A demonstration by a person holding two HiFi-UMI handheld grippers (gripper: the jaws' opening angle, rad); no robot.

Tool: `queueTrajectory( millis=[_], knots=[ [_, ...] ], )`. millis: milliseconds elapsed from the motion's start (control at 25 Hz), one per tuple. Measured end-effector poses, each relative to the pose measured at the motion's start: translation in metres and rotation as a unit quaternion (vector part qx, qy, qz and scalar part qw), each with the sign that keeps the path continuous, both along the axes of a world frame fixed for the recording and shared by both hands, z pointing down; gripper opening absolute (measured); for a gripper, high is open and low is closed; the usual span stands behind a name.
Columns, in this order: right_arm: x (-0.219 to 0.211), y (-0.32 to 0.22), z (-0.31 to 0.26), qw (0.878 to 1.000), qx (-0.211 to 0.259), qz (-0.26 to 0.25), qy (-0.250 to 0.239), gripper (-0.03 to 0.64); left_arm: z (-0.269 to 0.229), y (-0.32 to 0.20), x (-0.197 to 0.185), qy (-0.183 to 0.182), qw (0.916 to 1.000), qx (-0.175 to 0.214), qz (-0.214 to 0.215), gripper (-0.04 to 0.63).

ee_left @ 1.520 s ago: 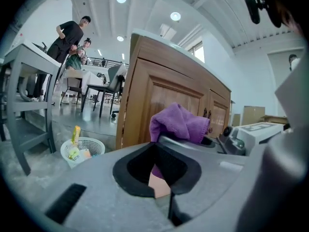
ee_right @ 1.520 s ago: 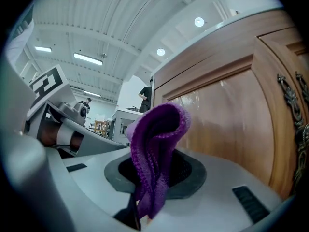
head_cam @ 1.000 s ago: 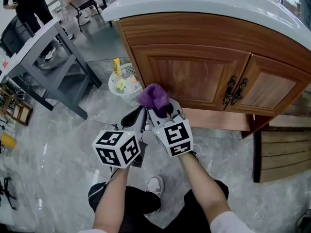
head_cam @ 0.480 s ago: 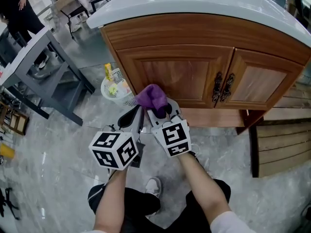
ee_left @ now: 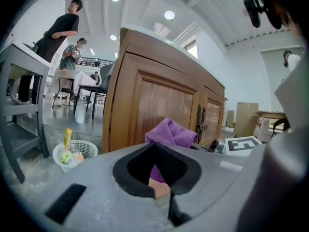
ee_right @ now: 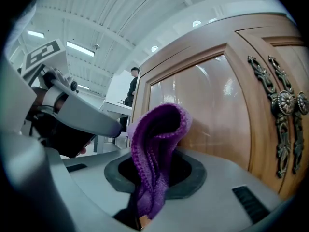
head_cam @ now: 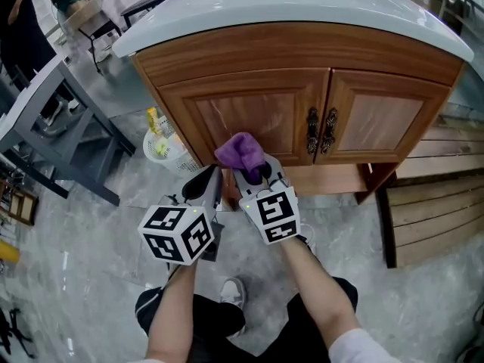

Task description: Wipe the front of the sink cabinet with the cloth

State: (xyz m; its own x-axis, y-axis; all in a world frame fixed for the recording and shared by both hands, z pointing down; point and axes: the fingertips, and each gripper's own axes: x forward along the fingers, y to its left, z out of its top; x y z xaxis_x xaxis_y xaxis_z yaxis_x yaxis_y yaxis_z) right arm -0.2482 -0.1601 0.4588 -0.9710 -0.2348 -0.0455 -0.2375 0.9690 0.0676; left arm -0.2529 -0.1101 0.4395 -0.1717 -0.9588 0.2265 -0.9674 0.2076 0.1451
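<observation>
The wooden sink cabinet [head_cam: 302, 112] stood close ahead, and the purple cloth [head_cam: 240, 153] was held near its left door [head_cam: 249, 116], bulging loosely from the clenched jaws of the right gripper [head_cam: 253, 174]. The left gripper [head_cam: 214, 181], just beside it, seemed closed on nothing, though its view was cramped. With only a fold pinched, pressing on the panel might drag the cloth free, or let the hard jaw tips scrape the varnish.

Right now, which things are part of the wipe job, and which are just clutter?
Job: purple cloth; right gripper, shut on it; cabinet doors.
Lying about: white basket; grey table; wooden pallet. Left gripper is shut and empty.
</observation>
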Motion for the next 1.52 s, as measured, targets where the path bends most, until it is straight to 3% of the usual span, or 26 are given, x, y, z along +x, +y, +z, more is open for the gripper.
queueTrajectory(
  millis=[1520],
  knots=[
    [0.164,-0.098,-0.003,0.989,0.023,0.146,-0.002,0.087,0.0,-0.096,0.13,0.01,0.9905,0.01,0.137,0.006]
  ],
)
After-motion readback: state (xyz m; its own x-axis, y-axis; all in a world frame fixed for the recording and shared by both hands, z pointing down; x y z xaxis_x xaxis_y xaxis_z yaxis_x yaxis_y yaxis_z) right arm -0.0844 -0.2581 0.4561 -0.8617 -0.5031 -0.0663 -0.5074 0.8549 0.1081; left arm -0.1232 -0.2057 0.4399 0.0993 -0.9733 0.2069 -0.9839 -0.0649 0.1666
